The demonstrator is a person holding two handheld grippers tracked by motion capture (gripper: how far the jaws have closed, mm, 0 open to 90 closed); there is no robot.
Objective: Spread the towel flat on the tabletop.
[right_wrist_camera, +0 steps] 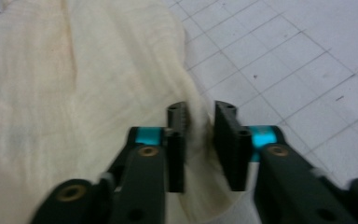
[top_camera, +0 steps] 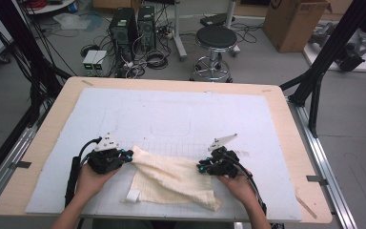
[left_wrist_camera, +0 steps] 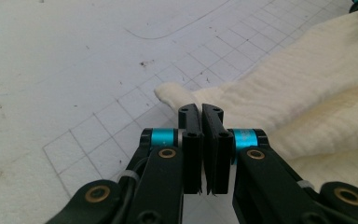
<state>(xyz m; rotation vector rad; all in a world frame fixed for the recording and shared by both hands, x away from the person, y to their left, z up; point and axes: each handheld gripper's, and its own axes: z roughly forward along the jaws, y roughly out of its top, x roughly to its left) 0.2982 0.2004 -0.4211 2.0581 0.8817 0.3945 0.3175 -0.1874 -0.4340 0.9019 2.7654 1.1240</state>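
Observation:
A cream waffle-weave cloth [top_camera: 171, 179] lies crumpled on the white gridded mat [top_camera: 181, 112] near the table's front edge. My left gripper [top_camera: 130, 155] is at the cloth's left corner. In the left gripper view its jaws [left_wrist_camera: 201, 110] stand pressed together on that corner, and a small tip of cloth [left_wrist_camera: 172, 93] pokes out beyond them. My right gripper [top_camera: 200, 167] is at the cloth's right edge. In the right gripper view a raised fold of cloth [right_wrist_camera: 74, 93] fills the narrow gap between its jaws [right_wrist_camera: 200, 109] and is pinched there. A white label [top_camera: 133, 194] shows at the cloth's front left corner.
The mat covers most of the wooden tabletop [top_camera: 38, 143], with bare mat behind the cloth. Beyond the far edge, on the floor, stand a black stool [top_camera: 215, 39], computer towers [top_camera: 124, 28] with cables, and a cardboard box [top_camera: 293, 21]. Black frame posts [top_camera: 314, 76] flank the table.

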